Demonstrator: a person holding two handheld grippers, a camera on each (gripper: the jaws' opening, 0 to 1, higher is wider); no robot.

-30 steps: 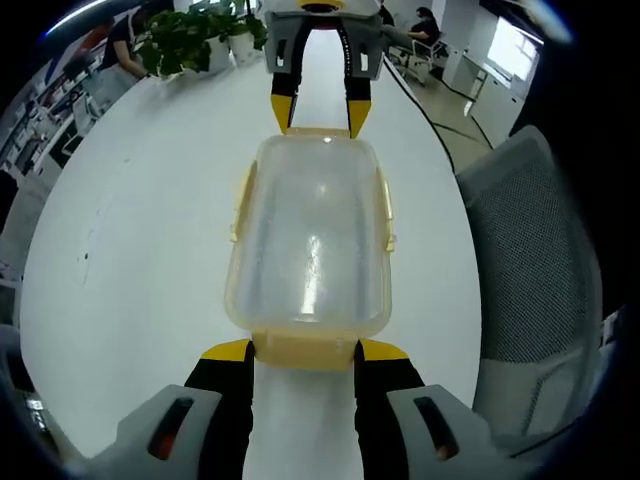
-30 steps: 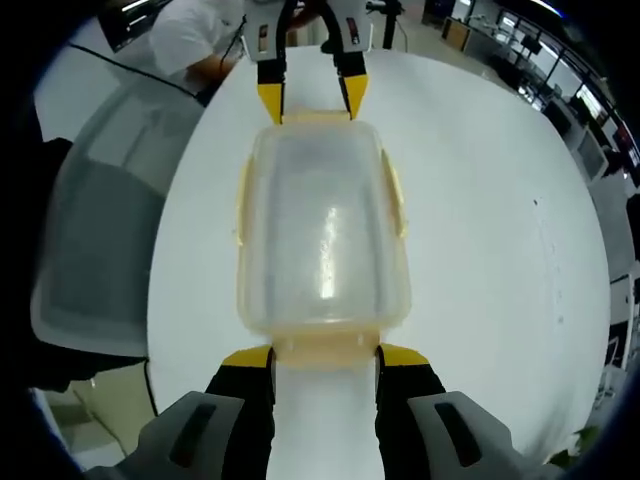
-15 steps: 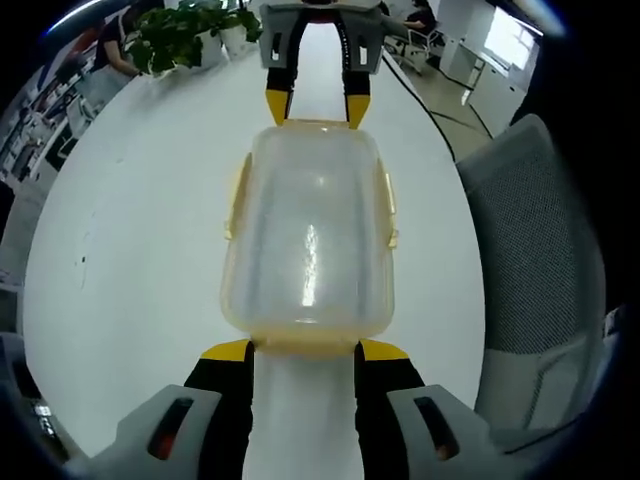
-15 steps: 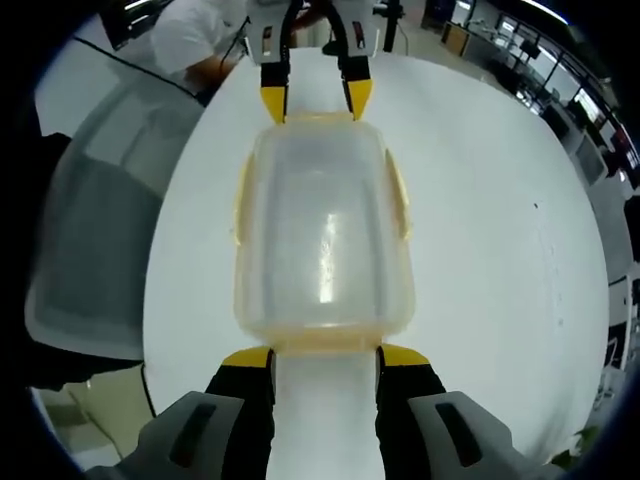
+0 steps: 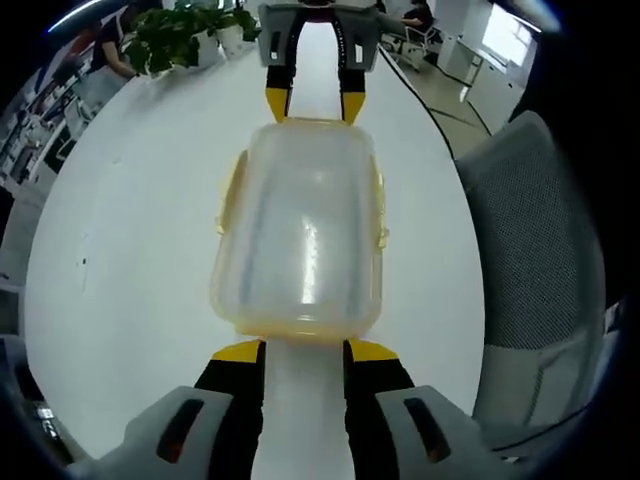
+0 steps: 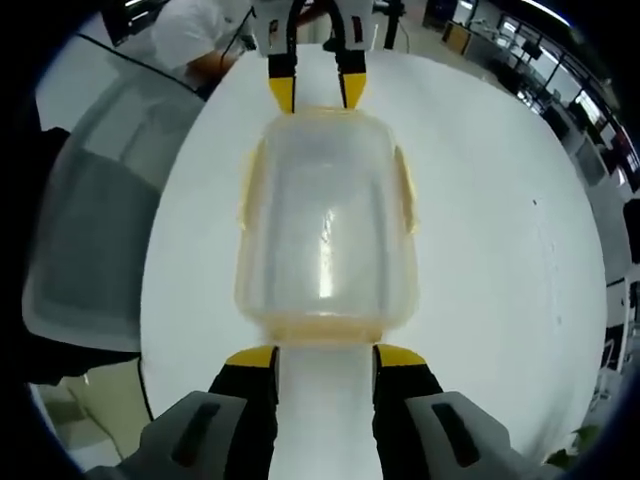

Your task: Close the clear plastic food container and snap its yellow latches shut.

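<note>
The clear container (image 5: 300, 240) sits lidded on the white table (image 5: 130, 250) — left hand-held gripper (image 5: 304, 352) and right hand-held gripper (image 6: 325, 355) face its opposite ends, jaws apart.

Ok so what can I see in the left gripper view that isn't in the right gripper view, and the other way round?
Left gripper view alone: potted plants at the table's far edge and a grey mesh chair back beside the table.

Right gripper view alone: a person in a white top beyond the table and office desks in the background.

Both: the clear container with yellow latches, on the white table. The left gripper and the right gripper face each other at its opposite ends, jaws apart.
</note>
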